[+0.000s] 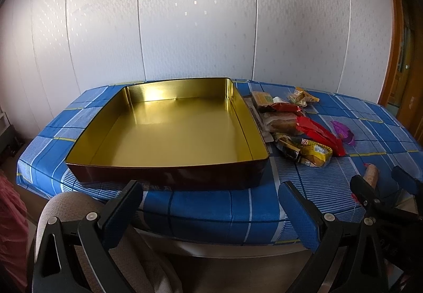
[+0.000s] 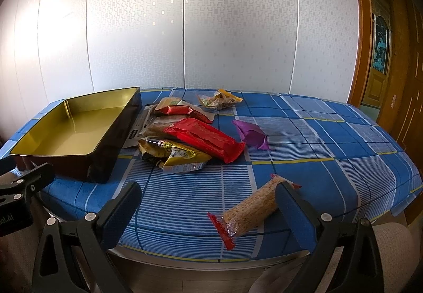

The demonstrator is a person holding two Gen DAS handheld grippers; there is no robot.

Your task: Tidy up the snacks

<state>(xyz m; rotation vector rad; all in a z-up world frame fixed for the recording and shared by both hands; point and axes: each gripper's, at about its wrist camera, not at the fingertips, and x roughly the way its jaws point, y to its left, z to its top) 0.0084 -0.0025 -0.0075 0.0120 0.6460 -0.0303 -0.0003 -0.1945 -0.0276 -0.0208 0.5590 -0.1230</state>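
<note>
Gold-lined and dark on the outside, a shallow rectangular tin (image 1: 169, 131) sits on the left part of the tabletop (image 2: 330, 139), which is covered with a blue checked cloth; nothing lies inside it. Just right of the tin is a heap of snack packets (image 2: 182, 134): a long red wrapper (image 2: 208, 139) lies across the top, a yellow and black packet (image 2: 174, 154) is at the near end touching it, and a smaller red packet (image 2: 182, 109) sits at the far end. Beyond the heap, apart from it, is a small clear bag of mixed nibbles (image 2: 219, 101). A crumpled purple wrapper (image 2: 251, 134) lies alone just right of the long red one.

Near the front edge, well apart from the heap, a clear-wrapped grain bar with red ends (image 2: 251, 208) lies at a slant. The right hand-held gripper (image 2: 208, 209) hovers over that edge with its jaws spread wide, holding nothing; its right finger stands in front of the bar's far end, though whether it touches cannot be told. The left hand-held gripper (image 1: 211, 211) is likewise wide open and empty, poised before the near wall of the tin, not touching it. White patterned wall panels (image 2: 211, 28) rise behind the tabletop.
</note>
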